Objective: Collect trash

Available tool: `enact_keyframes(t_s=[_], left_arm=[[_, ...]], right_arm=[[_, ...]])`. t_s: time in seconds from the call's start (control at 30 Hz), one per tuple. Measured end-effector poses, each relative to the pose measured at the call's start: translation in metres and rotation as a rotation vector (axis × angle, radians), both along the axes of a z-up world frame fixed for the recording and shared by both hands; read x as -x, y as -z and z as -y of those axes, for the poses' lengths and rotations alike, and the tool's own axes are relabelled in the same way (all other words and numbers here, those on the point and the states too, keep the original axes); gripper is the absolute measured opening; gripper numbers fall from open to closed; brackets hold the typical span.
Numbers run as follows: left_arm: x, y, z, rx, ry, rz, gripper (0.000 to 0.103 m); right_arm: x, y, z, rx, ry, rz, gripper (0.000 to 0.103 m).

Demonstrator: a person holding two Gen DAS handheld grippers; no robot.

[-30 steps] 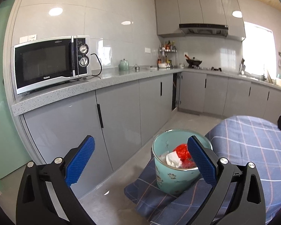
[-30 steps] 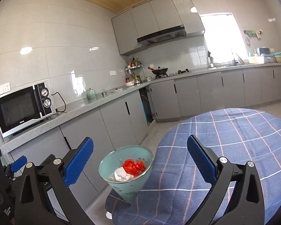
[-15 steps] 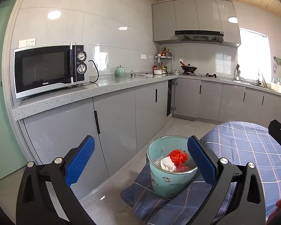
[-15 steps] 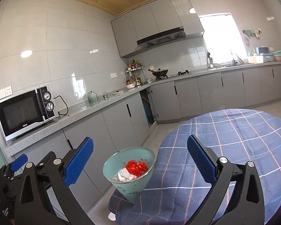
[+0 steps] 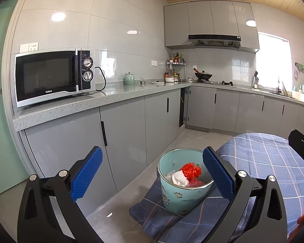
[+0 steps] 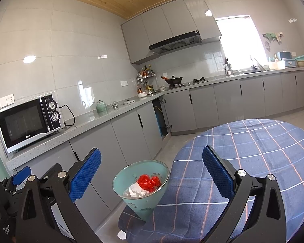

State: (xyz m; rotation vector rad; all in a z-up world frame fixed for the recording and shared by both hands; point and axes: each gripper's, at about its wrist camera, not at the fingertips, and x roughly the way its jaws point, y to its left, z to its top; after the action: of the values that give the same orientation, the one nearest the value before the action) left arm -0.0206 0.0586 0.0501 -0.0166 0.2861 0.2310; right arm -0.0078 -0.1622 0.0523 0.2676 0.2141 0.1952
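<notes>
Left wrist view: the left gripper [image 5: 152, 174] is spread wide and empty, its blue pads [image 5: 86, 175] touching nothing. Just past its right pad, a teal bin [image 5: 182, 194] printed with small cartoon figures and a line of writing too small to read stands at the edge of the checked blue tablecloth [image 5: 269, 162]. Inside lie a crumpled red wrapper [image 5: 191, 169] and a white tissue [image 5: 179, 179]. Farther off, on the grey counter [image 5: 115, 95], the microwave [image 5: 54, 76] reads "Galanz" on its door. At the right edge, part of the other tool shows.

The right wrist view takes in more of the cloth's round spread and a scrap of white paper [image 6: 121, 235] on the floor [image 6: 107, 227] near the cloth's hem, which the left camera misses. The right gripper [image 6: 152, 174] is likewise wide apart, holding nothing. Beyond, a wok [image 6: 173, 79] sits on the hob.
</notes>
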Motion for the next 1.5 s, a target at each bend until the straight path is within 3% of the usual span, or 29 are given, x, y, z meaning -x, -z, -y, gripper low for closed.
enact_keyframes(t_s=[1.5], left_arm=[[-0.0019, -0.0008, -0.0024, 0.037, -0.009, -0.005, 0.097]], right_arm=[[0.0027, 0.0037, 0.0017, -0.005, 0.015, -0.004, 0.098]])
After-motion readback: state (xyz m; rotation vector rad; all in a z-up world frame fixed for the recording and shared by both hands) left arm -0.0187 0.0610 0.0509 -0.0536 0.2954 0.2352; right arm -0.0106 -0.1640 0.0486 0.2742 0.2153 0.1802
